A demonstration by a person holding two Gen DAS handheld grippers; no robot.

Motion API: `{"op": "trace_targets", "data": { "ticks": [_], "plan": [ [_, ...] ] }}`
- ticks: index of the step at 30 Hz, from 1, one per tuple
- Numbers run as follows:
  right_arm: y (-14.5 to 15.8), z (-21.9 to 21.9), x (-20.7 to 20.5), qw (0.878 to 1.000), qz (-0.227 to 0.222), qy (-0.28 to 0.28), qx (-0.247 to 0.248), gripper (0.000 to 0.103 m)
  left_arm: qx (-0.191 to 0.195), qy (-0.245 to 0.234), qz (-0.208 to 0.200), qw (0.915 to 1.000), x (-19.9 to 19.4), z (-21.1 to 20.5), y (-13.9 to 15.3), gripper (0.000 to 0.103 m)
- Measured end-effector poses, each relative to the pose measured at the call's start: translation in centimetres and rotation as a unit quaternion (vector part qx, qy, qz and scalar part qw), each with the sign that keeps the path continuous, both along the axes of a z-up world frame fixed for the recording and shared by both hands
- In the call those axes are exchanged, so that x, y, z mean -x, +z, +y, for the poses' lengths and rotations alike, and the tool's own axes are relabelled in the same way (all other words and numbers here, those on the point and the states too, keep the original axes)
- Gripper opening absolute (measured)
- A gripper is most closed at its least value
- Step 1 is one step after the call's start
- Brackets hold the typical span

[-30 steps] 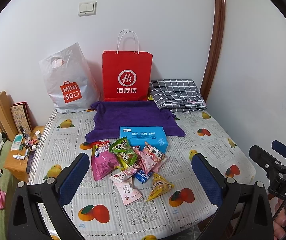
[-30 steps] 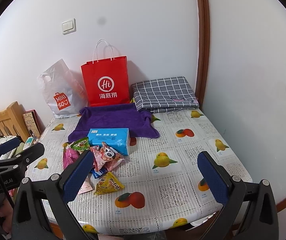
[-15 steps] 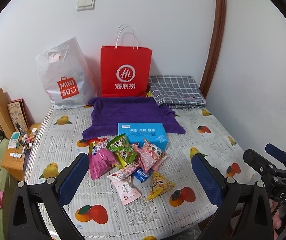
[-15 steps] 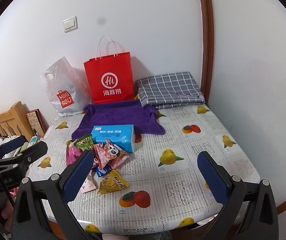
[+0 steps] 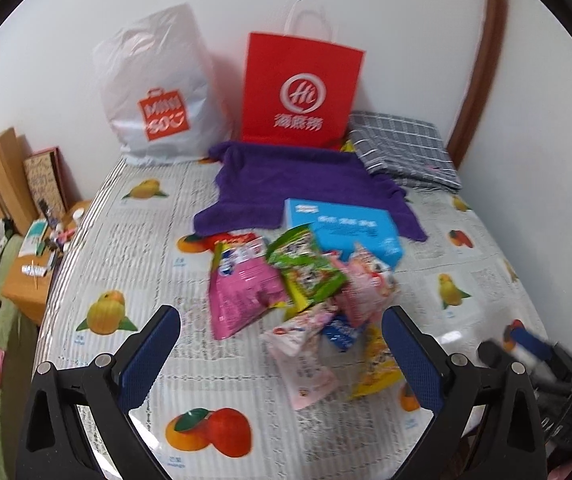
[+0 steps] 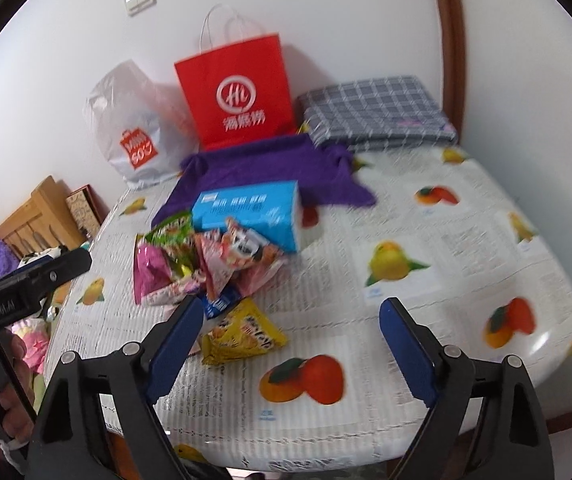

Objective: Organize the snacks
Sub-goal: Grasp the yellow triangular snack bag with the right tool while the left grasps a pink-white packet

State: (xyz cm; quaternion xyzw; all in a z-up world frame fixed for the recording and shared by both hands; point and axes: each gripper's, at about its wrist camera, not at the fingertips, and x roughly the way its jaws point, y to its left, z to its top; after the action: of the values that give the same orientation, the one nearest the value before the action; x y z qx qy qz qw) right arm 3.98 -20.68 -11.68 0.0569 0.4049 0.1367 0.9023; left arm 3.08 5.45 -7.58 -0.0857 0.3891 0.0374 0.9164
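Note:
A pile of snack packets (image 5: 297, 292) lies mid-table: a magenta bag (image 5: 242, 292), a green bag (image 5: 305, 268), pink packets and a yellow packet (image 5: 373, 368). The pile also shows in the right wrist view (image 6: 206, 264), with the yellow packet (image 6: 242, 336) nearest. My left gripper (image 5: 282, 356) is open and empty, above the table's near edge, just short of the pile. My right gripper (image 6: 291, 348) is open and empty, right of the yellow packet.
A blue tissue box (image 5: 345, 232) sits behind the pile on a purple towel (image 5: 286, 184). A red paper bag (image 5: 301, 88), a white MINISO bag (image 5: 158, 88) and a folded checked cloth (image 5: 401, 152) stand by the wall. A cluttered nightstand (image 5: 34, 272) is left.
Both grippers have moved forward and down toward the table, so the snack pile looks nearer and larger. Both stay open. Nothing on the table has moved.

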Motion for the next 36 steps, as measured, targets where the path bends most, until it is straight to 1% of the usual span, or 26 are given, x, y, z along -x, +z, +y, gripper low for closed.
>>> {"op": "trace_targets", "data": {
  "ticks": [2, 5, 7, 12, 15, 19, 20, 21, 22, 26, 31, 33, 36],
  "plan": [
    [-1.8, 0.9, -0.5, 1.000, 0.022, 0.011, -0.011, 0.084, 0.005, 0.009, 0.009, 0.9999, -0.5, 1.1, -0.9, 0.101],
    [-4.1, 2.6, -1.1, 0.998, 0.050, 0.032, -0.014, 0.080, 0.005, 0.022, 0.022, 0.9995, -1.2, 2.6, -2.2, 0.101],
    [-5.0, 3.6, -1.2, 0.998, 0.051, 0.045, -0.009, 0.075, 0.008, 0.029, 0.029, 0.9991, -1.5, 3.7, -3.1, 0.101],
    [-6.6, 5.8, -1.7, 0.996, 0.056, 0.061, -0.014, 0.074, 0.019, 0.040, 0.042, 0.9981, -2.1, 5.5, -4.8, 0.101],
    [-7.8, 6.9, -2.1, 0.996, 0.064, 0.063, 0.006, 0.070, 0.027, 0.041, 0.048, 0.9976, -2.3, 6.1, -5.8, 0.101],
    [-9.9, 7.7, -2.5, 0.994, 0.076, 0.059, 0.051, 0.063, 0.038, 0.029, 0.060, 0.9970, -2.4, 6.2, -7.1, 0.101],
    [-10.2, 7.6, -2.5, 0.994, 0.075, 0.058, 0.060, 0.061, 0.041, 0.024, 0.063, 0.9969, -2.5, 6.0, -7.4, 0.101],
    [-10.3, 7.5, -2.4, 0.994, 0.062, 0.057, 0.067, 0.060, 0.043, 0.017, 0.066, 0.9968, -2.5, 5.8, -7.6, 0.101],
    [-10.3, 7.4, -2.5, 0.994, 0.057, 0.057, 0.071, 0.056, 0.044, 0.011, 0.068, 0.9967, -2.5, 5.5, -7.8, 0.101],
    [-10.2, 6.1, -3.0, 0.995, 0.050, 0.056, 0.066, 0.050, 0.049, -0.017, 0.077, 0.9957, -2.7, 4.0, -8.7, 0.101],
    [-10.3, 3.4, -3.9, 0.995, 0.042, 0.026, 0.081, 0.048, 0.034, -0.044, 0.094, 0.9940, -3.0, 1.6, -10.1, 0.101],
    [-10.4, 2.2, -4.4, 0.995, 0.039, 0.010, 0.087, 0.048, 0.032, -0.050, 0.104, 0.9929, -3.3, 0.7, -10.7, 0.098],
    [-10.6, 0.6, -4.9, 0.996, 0.040, -0.002, 0.077, 0.048, 0.034, -0.053, 0.119, 0.9909, -3.8, -0.4, -11.7, 0.093]
  ]
}}
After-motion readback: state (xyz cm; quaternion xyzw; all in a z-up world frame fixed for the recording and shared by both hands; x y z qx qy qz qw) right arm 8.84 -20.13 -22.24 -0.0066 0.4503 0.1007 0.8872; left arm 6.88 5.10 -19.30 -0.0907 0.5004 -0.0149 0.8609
